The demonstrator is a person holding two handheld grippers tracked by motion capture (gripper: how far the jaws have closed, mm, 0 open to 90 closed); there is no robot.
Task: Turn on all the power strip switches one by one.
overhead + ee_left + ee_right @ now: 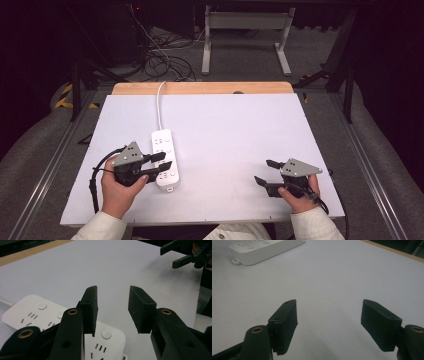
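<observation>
- Power strip (165, 159): white, lies flat on the white desk (225, 140), left of centre, long side running away from the person. Its white cord (160, 105) leaves the far end and runs to the far wooden edge of the desk.
- In the left claw view, the power strip (32, 312) shows round buttons and socket slots on its top face; a small tab sticks out at its near end.
- Left claw (161, 161): held in the person's left hand (119, 190), just beside the near part of the power strip, tips over its left edge. The jaws stand apart with an open gap; one jaw hangs above the top face of the strip, the other over bare desk past it. Whether a jaw touches the strip cannot be told. Nothing is clamped.
- Right claw (264, 171): held in the right hand (300, 192) at the near right of the desk, well apart from the power strip. Its jaws stand wide apart over bare desk, holding nothing.
- In the right claw view, the power strip (267, 250) lies far off at the upper left.
</observation>
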